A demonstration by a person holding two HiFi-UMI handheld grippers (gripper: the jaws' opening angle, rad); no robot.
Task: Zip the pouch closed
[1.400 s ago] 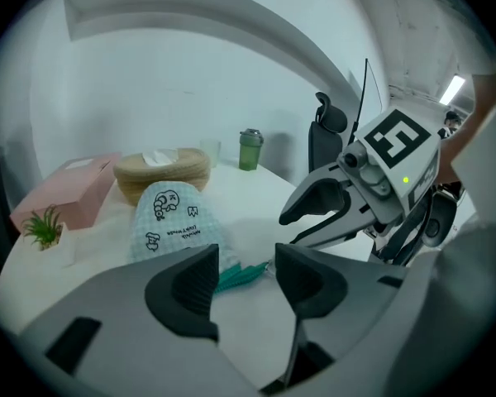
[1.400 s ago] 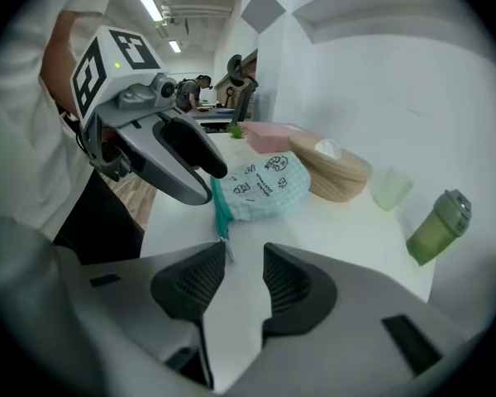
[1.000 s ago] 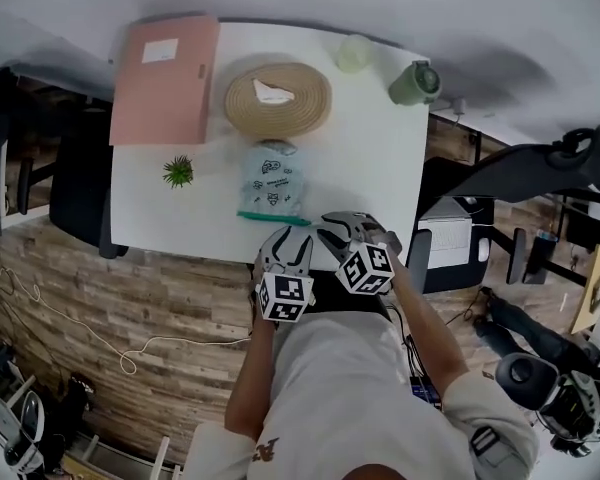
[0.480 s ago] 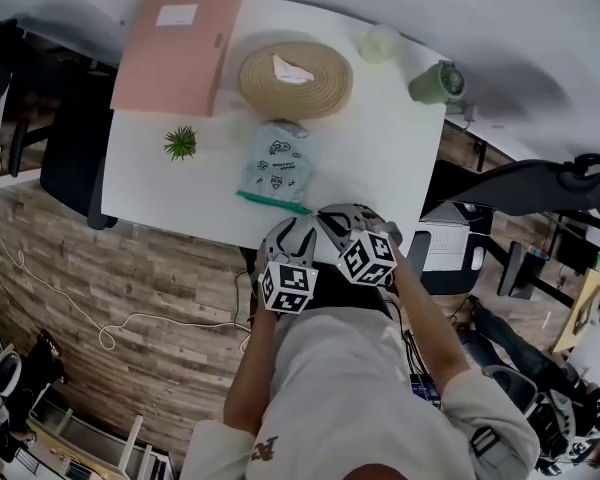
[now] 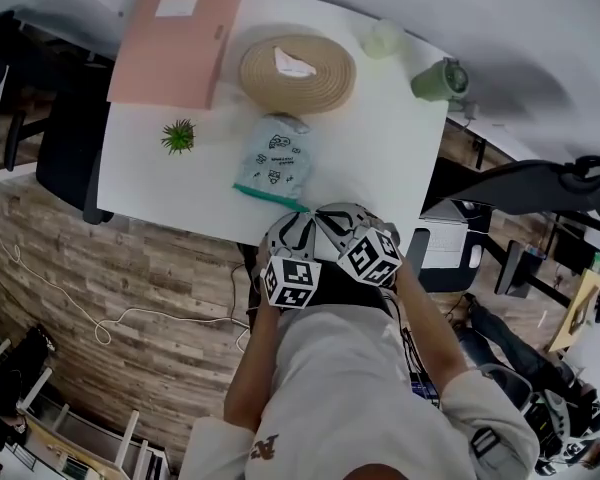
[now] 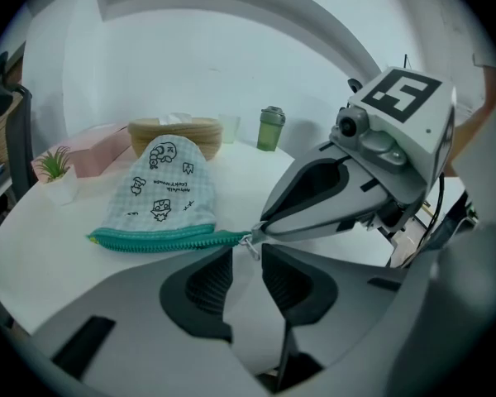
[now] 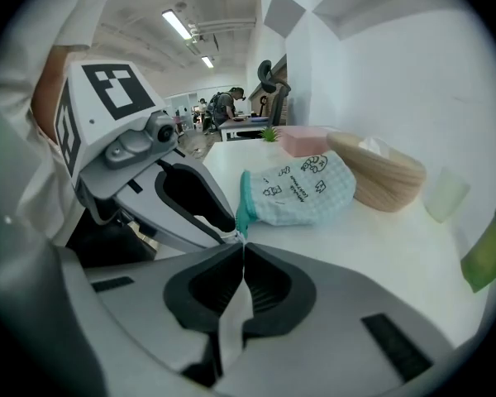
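A pale blue checked pouch (image 5: 273, 163) with a teal zipper edge (image 6: 161, 239) lies flat on the white table (image 5: 370, 158), zipper side toward me. My right gripper (image 7: 241, 243) is shut, and its tips meet on the zipper's right end (image 6: 246, 236), where a small metal pull (image 6: 250, 247) hangs. My left gripper (image 6: 246, 256) sits just short of that pull. Its jaws have just been closing but still stand apart, with nothing pressed between the pads. In the head view both grippers (image 5: 292, 240) (image 5: 340, 230) crowd the pouch's near right corner.
Behind the pouch is a woven basket (image 5: 297, 71) holding a white scrap, with a pink folder (image 5: 175, 40) to its left. A small potted plant (image 5: 178, 136) stands left of the pouch. A green jar (image 5: 440, 80) and a pale cup (image 5: 382, 38) sit far right. The near table edge runs under the grippers.
The two grippers have drawn closer together at the pouch's near right corner. The pouch has not moved on the table.
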